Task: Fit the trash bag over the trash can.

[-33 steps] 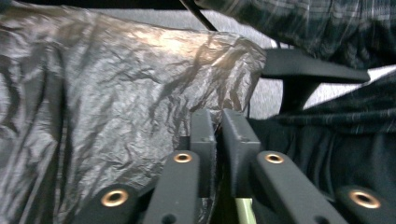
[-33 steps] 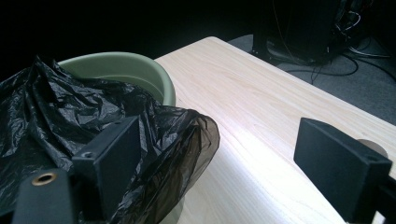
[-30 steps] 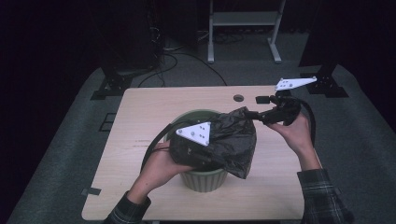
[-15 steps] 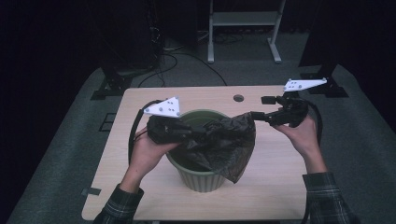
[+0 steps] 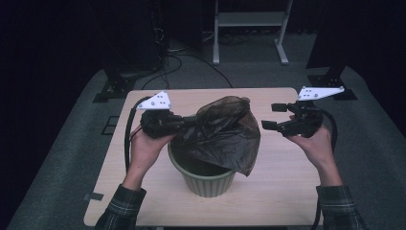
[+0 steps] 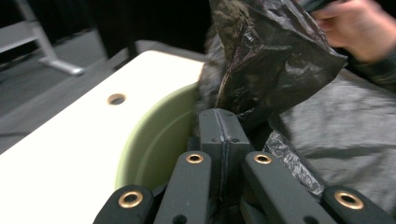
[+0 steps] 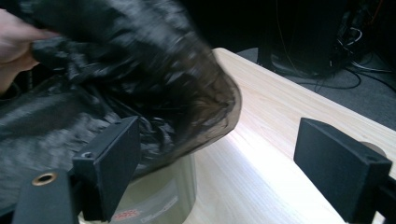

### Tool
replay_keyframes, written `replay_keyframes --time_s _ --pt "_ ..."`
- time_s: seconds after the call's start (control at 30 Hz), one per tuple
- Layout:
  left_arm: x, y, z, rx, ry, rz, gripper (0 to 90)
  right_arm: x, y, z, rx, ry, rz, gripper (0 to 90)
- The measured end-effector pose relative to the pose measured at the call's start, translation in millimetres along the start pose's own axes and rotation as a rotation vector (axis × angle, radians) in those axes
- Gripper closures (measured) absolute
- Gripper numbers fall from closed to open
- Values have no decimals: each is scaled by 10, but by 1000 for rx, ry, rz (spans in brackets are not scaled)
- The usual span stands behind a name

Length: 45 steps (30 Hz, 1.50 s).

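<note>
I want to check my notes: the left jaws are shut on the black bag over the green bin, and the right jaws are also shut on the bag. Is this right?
Not quite. The right gripper is open and apart from the black bag; the right gripper view shows nothing between its jaws. The left gripper is indeed shut on the bag over the green bin.

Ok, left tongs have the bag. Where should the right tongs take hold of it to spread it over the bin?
Probably the loose raised edge of the black bag on the right tongs' side, approached level from the right. That fold stands free above the green bin, so open jaws can slip around it.
</note>
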State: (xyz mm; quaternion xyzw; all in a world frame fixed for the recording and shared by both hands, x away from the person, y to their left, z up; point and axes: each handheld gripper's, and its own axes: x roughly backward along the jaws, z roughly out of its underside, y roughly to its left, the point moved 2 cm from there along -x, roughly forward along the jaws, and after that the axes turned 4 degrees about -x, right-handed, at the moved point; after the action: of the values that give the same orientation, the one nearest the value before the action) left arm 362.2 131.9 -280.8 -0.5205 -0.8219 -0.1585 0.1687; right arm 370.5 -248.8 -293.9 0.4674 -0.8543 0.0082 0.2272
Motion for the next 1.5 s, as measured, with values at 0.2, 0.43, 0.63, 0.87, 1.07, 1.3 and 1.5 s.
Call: replay_keyframes --time_s 0.2,0.43,0.63,0.87,1.07,1.3,1.5 --pt "60 89 80 43 -15 -49 900 -25 53 29 1 4 -25 132" --pt "110 98 142 55 -25 -57 900 -188 80 108 -24 42 -99 256" --pt "219 134 190 67 -40 -75 900 -310 105 178 -30 88 -139 441" --pt "402 169 277 81 -49 -103 900 -404 156 202 13 129 -172 766" --pt "559 191 384 94 -52 -122 900 -460 123 154 42 136 -91 896" --pt "705 161 578 123 -54 -126 900 -621 -87 -37 38 99 25 897" --pt "695 141 664 130 -47 -114 900 -676 -116 -68 22 70 30 775"
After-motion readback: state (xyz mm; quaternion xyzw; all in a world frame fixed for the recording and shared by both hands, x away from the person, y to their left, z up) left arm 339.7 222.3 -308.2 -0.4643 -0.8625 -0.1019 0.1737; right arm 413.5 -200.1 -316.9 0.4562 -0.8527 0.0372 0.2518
